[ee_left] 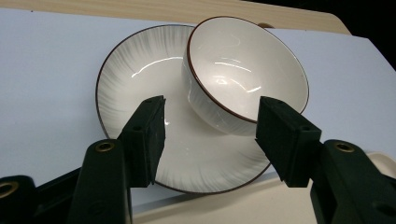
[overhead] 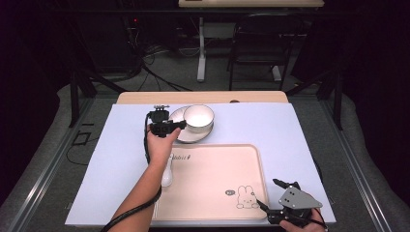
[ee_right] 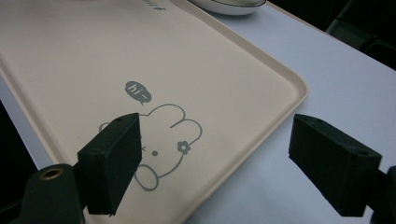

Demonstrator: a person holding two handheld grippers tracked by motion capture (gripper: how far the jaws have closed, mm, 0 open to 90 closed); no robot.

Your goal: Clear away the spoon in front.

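Observation:
A white bowl [overhead: 198, 116] with a dark rim sits tilted on a white ribbed plate [overhead: 186, 135] at the back of the pale mat. My left gripper [overhead: 170, 126] hovers open over the plate's near-left edge. In the left gripper view the bowl [ee_left: 247, 65] leans on the plate [ee_left: 140, 79] just beyond the open gripper [ee_left: 210, 107], with nothing between the jaws. My right gripper [overhead: 270, 193] stands open at the near-right corner of the beige tray [overhead: 212, 169]. In the right gripper view, the open gripper [ee_right: 215, 130] straddles the tray's rim [ee_right: 280, 74] beside a rabbit drawing [ee_right: 163, 140].
A white spoon [overhead: 167, 176] lies at the tray's left edge, partly under the left forearm. The pale mat [overhead: 300, 140] covers a wooden table [overhead: 145, 96]. Beyond the table are a dark chair [overhead: 261, 43], a desk leg and cables on the floor.

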